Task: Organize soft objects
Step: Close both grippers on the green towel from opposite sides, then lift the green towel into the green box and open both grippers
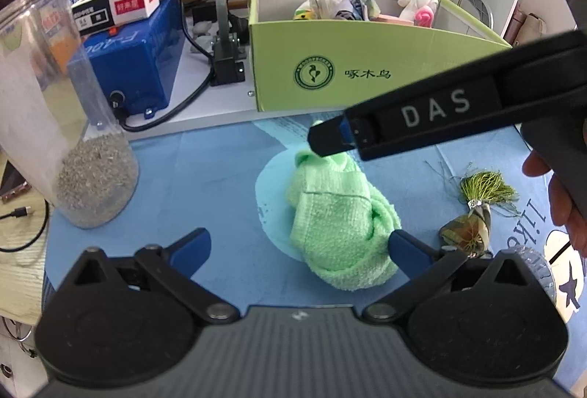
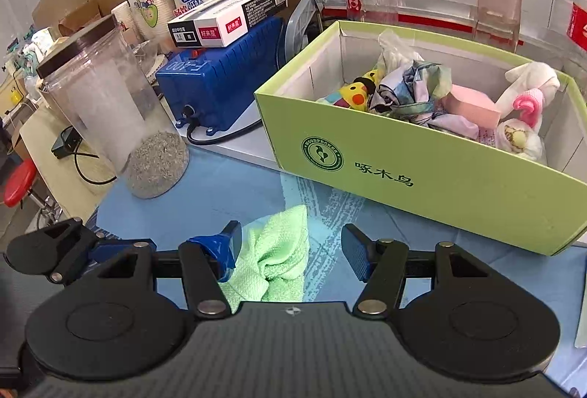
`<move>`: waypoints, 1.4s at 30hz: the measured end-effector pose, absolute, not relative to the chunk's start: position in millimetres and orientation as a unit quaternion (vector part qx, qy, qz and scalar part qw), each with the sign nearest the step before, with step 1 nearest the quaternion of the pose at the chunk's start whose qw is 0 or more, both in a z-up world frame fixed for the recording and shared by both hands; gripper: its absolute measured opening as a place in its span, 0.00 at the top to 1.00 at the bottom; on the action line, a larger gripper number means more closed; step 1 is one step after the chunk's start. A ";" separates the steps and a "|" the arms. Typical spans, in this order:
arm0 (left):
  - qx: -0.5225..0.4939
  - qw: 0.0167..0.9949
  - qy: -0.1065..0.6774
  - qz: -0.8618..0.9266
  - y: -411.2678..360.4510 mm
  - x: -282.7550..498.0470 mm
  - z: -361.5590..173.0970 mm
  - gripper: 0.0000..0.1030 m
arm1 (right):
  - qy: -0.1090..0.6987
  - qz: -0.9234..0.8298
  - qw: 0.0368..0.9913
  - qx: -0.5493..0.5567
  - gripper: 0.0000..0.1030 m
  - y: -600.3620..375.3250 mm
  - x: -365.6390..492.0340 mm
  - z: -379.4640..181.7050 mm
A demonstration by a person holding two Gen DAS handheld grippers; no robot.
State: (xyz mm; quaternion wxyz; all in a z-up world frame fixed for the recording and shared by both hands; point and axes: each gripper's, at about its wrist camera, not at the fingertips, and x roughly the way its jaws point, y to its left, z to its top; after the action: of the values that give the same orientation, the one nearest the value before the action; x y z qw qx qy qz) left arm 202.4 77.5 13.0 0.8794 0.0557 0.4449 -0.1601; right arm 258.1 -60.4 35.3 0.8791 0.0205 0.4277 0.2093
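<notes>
**Gripping the green cloth for transfer to the box**

The green cloth [image 1: 339,222] is lying crumpled on the blue mat [image 1: 205,178] that is covering the tabletop, just in front of the green box [image 2: 422,178]. The box is already holding several soft items — a pink sponge [image 2: 471,104], a crumpled patterned fabric [image 2: 411,86] and a white plush toy [image 2: 532,82]. A tasselled ornament [image 1: 477,211] is lying on the mat near the cloth, apart from it.

The left gripper [image 1: 299,249] is waiting with its fingers apart; its right finger is sitting against the near edge of the cloth, while its left finger is well clear. The right gripper [image 2: 291,251] is positioned over the far end of the cloth, fingers also apart, with a raised fold of cloth lying between them. Neither gripper is holding anything.

Judged from this layout, the step in hand is the grasp itself. Recommended procedure:

- Lower the right gripper so both fingers are straddling the raised fold — not the flat skirt of the cloth.
- Close on a thick bunch; a thin edge is likely to slip out of the grip.
- Avoid pinching the mat underneath together with the cloth.
- Lift high enough that the hanging end is clearing the front wall of the box before moving over it.
</notes>
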 end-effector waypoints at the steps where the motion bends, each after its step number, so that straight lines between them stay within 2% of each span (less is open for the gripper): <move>1: 0.055 0.878 0.446 -0.163 77.9 202.9 12.0 0.00 | 0.440 0.218 0.871 0.021 0.55 -57.1 262.5 33.0; 5: 0.029 0.873 0.455 -0.170 80.8 208.8 9.3 0.00 | 0.460 0.221 0.859 0.031 0.55 -53.6 278.6 31.4; 10: 0.010 0.866 0.466 -0.181 82.5 211.7 -0.5 0.00 | 0.543 0.228 0.807 0.046 0.55 -46.2 300.8 16.5; 15: -0.003 0.864 0.473 -0.174 87.9 213.0 -9.7 0.02 | 0.566 0.220 0.794 0.013 0.55 -27.3 306.2 0.6; 16: -0.001 0.864 0.473 -0.172 88.2 212.6 -11.8 0.04 | 0.559 0.229 0.797 0.009 0.51 -24.7 303.6 -0.9; 19: -0.001 0.868 0.465 -0.176 89.3 210.7 -11.9 0.28 | 0.551 0.241 0.798 -0.032 0.52 -15.8 299.1 -1.3; 20: -0.007 0.866 0.463 -0.186 89.8 209.8 -9.4 0.44 | 0.548 0.247 0.798 -0.046 0.53 -13.5 298.8 -1.8; 21: -0.025 0.859 0.469 -0.202 91.6 210.3 -7.7 0.62 | 0.538 0.255 0.801 -0.054 0.58 -13.2 297.1 -1.5; 22: -0.040 0.852 0.476 -0.214 93.0 211.1 -7.0 0.68 | 0.533 0.268 0.801 -0.052 0.61 -14.7 296.0 -2.4; 24: -0.033 0.859 0.469 -0.205 90.7 208.9 -2.8 0.69 | 0.528 0.280 0.801 -0.042 0.81 -20.4 295.8 -2.1; 26: -0.037 0.862 0.464 -0.203 88.7 208.0 5.5 0.70 | 0.517 0.291 0.805 -0.024 0.87 -27.8 292.2 3.3; 32: -0.021 0.887 0.404 -0.222 68.6 216.2 65.2 0.70 | 0.446 0.305 0.841 0.043 0.87 -66.0 284.8 52.9; 37: -0.012 0.906 0.345 -0.246 31.9 256.1 122.7 0.70 | 0.370 0.281 0.882 0.083 0.87 -114.3 301.6 119.1; 40: 0.000 0.908 0.329 -0.258 1.8 286.8 139.8 0.69 | 0.339 0.251 0.902 0.095 0.86 -145.3 320.0 144.2; 41: 0.008 0.910 0.328 -0.254 -9.2 297.4 142.4 0.61 | 0.334 0.237 0.907 0.098 0.86 -155.4 327.4 147.0; 42: 0.019 0.912 0.326 -0.249 -17.7 308.0 142.3 0.47 | 0.332 0.222 0.911 0.101 0.81 -164.0 335.6 145.4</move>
State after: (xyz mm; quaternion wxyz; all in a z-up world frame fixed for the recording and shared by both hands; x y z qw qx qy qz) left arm 308.0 -17.7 142.3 0.9118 0.0186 0.3261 -0.2490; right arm 335.6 -164.0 145.4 0.9110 0.1011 0.3322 0.2223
